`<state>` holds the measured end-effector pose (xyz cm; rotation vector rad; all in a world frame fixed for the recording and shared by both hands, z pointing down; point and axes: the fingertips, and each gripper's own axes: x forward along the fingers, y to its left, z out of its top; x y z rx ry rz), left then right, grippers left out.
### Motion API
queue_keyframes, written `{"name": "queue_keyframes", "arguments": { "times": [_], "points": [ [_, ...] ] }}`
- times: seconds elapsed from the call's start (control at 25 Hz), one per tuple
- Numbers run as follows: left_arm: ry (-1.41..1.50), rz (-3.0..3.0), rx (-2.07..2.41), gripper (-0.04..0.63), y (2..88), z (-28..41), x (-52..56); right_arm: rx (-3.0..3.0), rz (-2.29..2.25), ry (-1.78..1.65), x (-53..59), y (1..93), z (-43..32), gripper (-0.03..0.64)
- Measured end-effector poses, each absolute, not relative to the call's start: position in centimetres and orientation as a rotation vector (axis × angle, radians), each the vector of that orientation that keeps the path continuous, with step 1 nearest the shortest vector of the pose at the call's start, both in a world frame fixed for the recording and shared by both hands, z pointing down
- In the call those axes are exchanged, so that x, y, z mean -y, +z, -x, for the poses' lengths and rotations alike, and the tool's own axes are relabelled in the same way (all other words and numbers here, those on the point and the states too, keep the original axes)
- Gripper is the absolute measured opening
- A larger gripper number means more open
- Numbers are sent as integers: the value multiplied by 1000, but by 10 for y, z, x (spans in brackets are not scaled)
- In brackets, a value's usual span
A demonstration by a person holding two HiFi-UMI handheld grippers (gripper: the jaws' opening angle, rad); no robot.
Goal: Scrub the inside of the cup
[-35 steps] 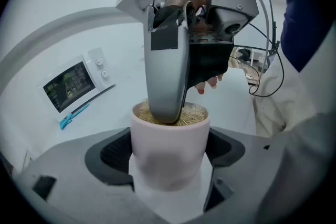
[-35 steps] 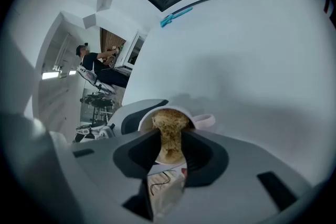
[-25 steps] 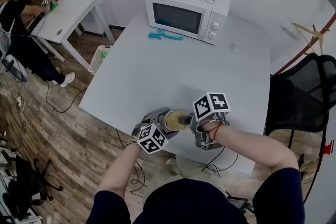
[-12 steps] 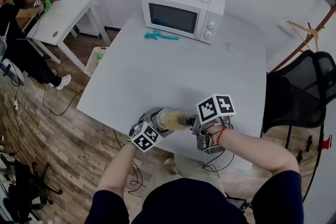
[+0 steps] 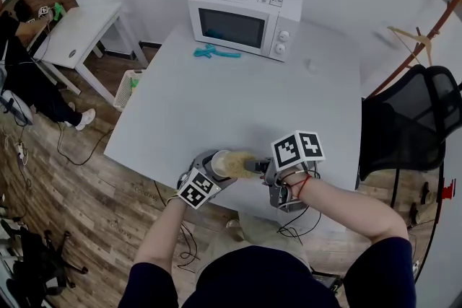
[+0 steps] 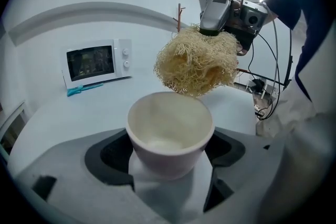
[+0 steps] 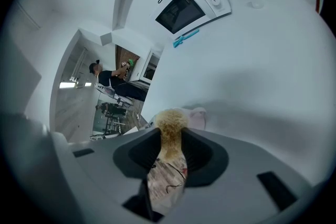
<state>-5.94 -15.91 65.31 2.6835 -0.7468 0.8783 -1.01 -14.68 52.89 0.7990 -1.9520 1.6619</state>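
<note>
A white cup [image 6: 170, 131] is clamped between the jaws of my left gripper [image 6: 168, 162], its mouth turned toward the right gripper. A tan fibrous scrubber [image 6: 197, 60] hangs just above the cup's far rim, held in my right gripper [image 6: 220, 13]. In the right gripper view the scrubber [image 7: 170, 128] is pinched between the jaws of that gripper [image 7: 170, 152], and the cup's rim [image 7: 198, 117] shows just behind it. From the head view the cup [image 5: 222, 164] and scrubber [image 5: 242, 166] sit between the left gripper [image 5: 206, 173] and the right gripper [image 5: 263, 169], above the grey table's near edge [image 5: 180, 187].
A white microwave [image 5: 242, 14] stands at the table's far side, with a teal tool [image 5: 213, 52] in front of it and a small white object [image 5: 310, 67] to its right. A black chair [image 5: 408, 122] is at the right. A person sits at a white side table [image 5: 72, 32] far left.
The left gripper has shifted slightly left and rolled, so its marker cube sits lower. The cup has turned with it. The scrubber stays at the cup's mouth.
</note>
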Motion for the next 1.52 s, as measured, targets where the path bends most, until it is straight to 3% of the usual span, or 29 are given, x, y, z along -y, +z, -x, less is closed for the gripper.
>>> {"name": "queue_keyframes", "arguments": {
  "times": [0.64,1.04,1.08,1.12,1.2,1.52],
  "points": [
    [828,-2648,836,439,625,69,152,2118,-850,1758,136,507,2,130],
    [689,-2721,921,434,568,74,110,2383,-1035,1559,127,486,-14,130],
    [681,-2726,955,421,562,75,107,2399,-1067,1524,126,486,-17,130],
    [669,-2726,1010,363,556,77,105,2412,-1095,1483,124,487,-20,130],
    [611,-2690,1125,26,544,85,101,2429,-1139,1384,116,489,-25,130],
    [315,-2487,1321,17,501,103,78,2552,-1181,906,82,478,-32,130]
  ]
}}
